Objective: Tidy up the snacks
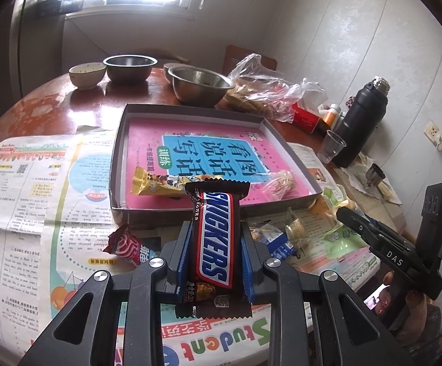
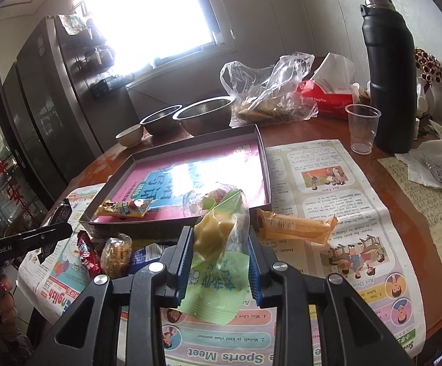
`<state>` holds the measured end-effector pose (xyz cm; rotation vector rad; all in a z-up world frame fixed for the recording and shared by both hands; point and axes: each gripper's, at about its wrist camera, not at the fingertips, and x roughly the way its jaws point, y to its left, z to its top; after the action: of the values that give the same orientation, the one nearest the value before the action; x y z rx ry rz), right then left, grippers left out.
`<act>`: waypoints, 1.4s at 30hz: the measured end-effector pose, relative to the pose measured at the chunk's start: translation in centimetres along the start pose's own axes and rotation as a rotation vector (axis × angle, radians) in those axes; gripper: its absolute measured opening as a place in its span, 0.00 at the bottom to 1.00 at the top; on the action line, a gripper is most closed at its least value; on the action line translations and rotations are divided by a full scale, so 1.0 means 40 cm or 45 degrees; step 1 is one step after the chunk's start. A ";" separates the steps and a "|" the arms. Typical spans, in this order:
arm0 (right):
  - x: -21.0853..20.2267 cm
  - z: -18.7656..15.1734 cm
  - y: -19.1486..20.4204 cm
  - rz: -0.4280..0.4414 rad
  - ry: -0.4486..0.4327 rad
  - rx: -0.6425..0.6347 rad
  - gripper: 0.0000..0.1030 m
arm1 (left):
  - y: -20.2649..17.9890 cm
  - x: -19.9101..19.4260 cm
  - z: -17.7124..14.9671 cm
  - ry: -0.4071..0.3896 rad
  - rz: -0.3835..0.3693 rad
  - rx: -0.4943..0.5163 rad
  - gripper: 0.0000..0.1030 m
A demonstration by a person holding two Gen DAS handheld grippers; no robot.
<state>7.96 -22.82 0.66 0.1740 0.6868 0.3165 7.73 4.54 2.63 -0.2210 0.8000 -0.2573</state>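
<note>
My left gripper (image 1: 215, 244) is shut on a brown Snickers bar (image 1: 215, 238), held upright just in front of the shallow cardboard box (image 1: 117, 158). The box has a pink book cover on its floor and holds a yellow snack bar (image 1: 157, 183) and a clear snack packet (image 1: 279, 183). My right gripper (image 2: 219, 250) is shut on a green and clear snack packet (image 2: 218, 256), held above the newspaper in front of the box (image 2: 263, 164). An orange wrapped bar (image 2: 297, 225) lies on the newspaper to its right. A red candy (image 1: 123, 241), a blue packet (image 1: 276, 241) and a noodle snack (image 2: 117, 253) lie before the box.
Two steel bowls (image 1: 129, 67) (image 1: 199, 82) and a ceramic bowl (image 1: 86, 73) stand behind the box. A plastic bag (image 2: 269, 91), red tissue box (image 2: 324, 94), clear cup (image 2: 363, 128) and black flask (image 2: 389, 70) stand at the back right. Newspaper (image 1: 22, 189) covers the round wooden table.
</note>
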 end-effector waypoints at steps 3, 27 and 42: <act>-0.006 0.004 0.003 0.007 -0.008 -0.002 0.31 | -0.005 0.000 0.001 -0.002 -0.003 0.002 0.28; -0.001 0.047 0.024 0.034 -0.057 -0.001 0.31 | -0.026 0.036 0.046 -0.023 -0.070 0.011 0.28; 0.049 0.100 0.027 0.018 -0.061 -0.009 0.31 | -0.007 0.093 0.101 -0.035 -0.089 -0.004 0.28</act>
<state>11.74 -21.33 2.83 0.1794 0.6370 0.3273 13.13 3.51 2.93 -0.2551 0.7663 -0.3185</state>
